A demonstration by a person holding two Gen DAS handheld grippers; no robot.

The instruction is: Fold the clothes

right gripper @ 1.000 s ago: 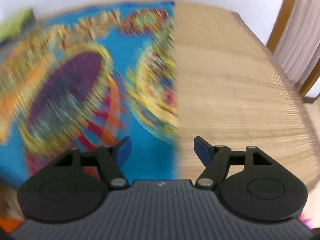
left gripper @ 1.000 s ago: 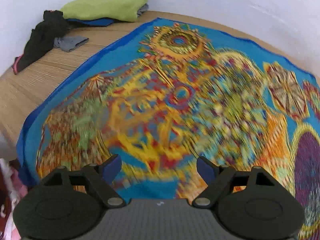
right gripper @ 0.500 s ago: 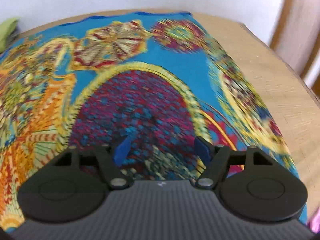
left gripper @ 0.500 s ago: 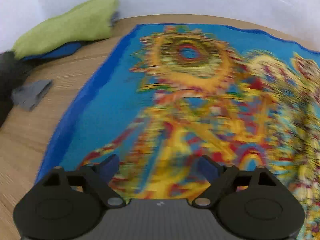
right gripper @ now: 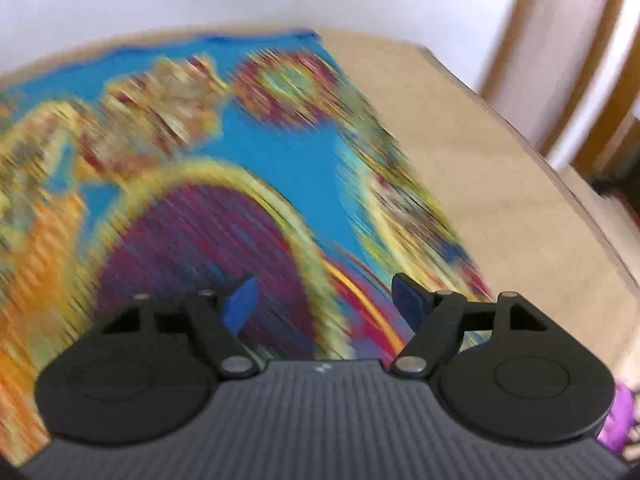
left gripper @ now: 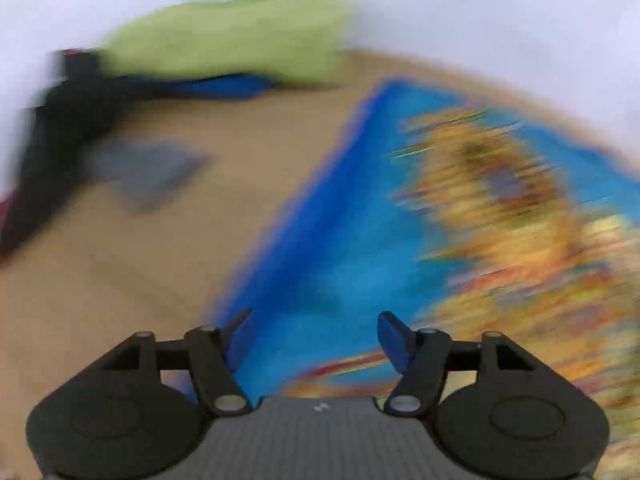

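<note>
Left wrist view: green pile (left gripper: 232, 36), black cloth (left gripper: 60, 120) & grey piece (left gripper: 148, 172) left of scarf (left gripper: 328, 248) on table (left gripper: 120, 260).
L gripper (left gripper: 314, 334) spread, empty, over scarf's blue edge; R gripper (right gripper: 324, 304) spread, empty, above scarf's purple patch.

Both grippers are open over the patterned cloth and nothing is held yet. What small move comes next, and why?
Probably ease the left gripper down onto the dark blue left edge of the patterned cloth, then close. Its jaws are open and already straddle that border where it meets the bare wooden table. The right gripper is also open, but sits over the cloth inside the right edge.
</note>
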